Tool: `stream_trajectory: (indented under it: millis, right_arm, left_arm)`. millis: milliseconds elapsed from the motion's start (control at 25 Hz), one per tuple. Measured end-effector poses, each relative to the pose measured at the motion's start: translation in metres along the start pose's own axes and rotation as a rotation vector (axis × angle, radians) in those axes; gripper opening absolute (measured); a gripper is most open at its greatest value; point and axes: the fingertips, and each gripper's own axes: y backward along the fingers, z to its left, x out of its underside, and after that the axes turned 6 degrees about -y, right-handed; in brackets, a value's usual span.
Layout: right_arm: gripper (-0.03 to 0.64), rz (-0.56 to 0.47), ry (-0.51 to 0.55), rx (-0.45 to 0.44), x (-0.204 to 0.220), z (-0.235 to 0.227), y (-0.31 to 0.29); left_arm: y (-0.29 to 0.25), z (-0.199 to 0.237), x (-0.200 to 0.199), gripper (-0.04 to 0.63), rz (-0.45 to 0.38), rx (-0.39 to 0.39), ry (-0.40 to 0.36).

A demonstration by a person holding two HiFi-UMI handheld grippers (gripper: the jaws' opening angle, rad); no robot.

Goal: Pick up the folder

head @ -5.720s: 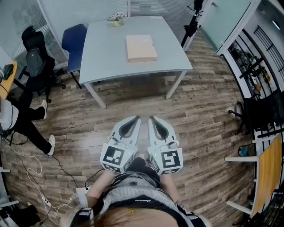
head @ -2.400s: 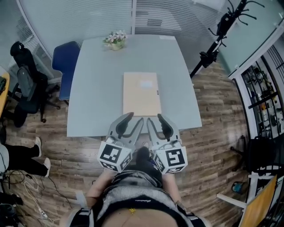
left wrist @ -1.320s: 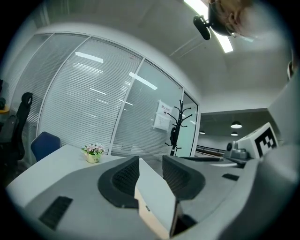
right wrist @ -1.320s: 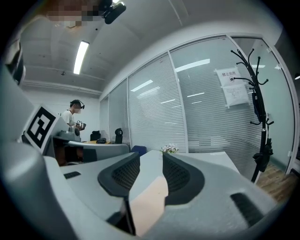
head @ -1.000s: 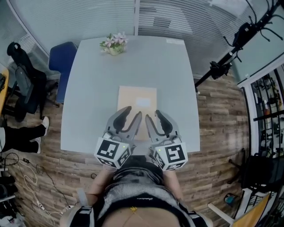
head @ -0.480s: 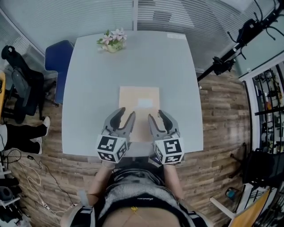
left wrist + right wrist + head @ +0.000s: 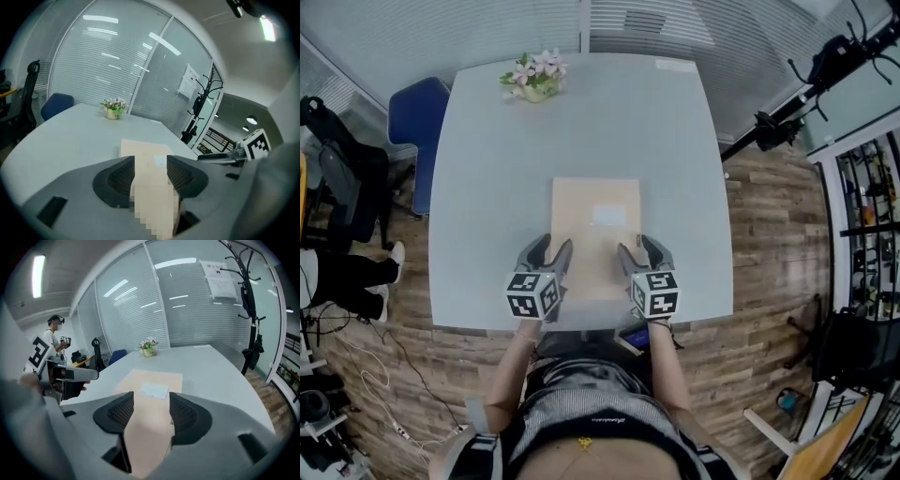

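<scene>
Glass-walled office with slatted blinds and plank floor; a smooth, pale grey table [image 7: 487, 187] fills the centre. The folder [image 7: 595, 225], a flat tan rectangle of matte card with a white label [image 7: 609, 216], lies on the table's near half, close to the front edge. The left gripper [image 7: 548, 249] and right gripper [image 7: 641, 249] hover at its near corners. Their jaws are opening, and the ribbed dark pads grip nothing; the folder shows in each gap, untouched. Step in hand: the approach. The next move likely calls for working a jaw under the thin edge before closing. Potted flowers [image 7: 532, 75] stand at the far edge.
</scene>
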Motion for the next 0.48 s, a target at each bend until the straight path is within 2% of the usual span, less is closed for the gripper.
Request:
stream_trajectory:
  millis: [240, 480]
  right_arm:
    - [0.296, 0.111, -0.051, 0.045, 0.043, -0.028, -0.026]
    - [0.305, 0.111, -0.361, -0.033, 0.064, -0.042, -0.049]
  left_arm:
    - [-0.026, 0.027, 0.046, 0.241, 0.14, -0.016, 0.05]
    - [-0.047, 0.04, 0.075, 0.255, 0.214, 0.01, 0.181]
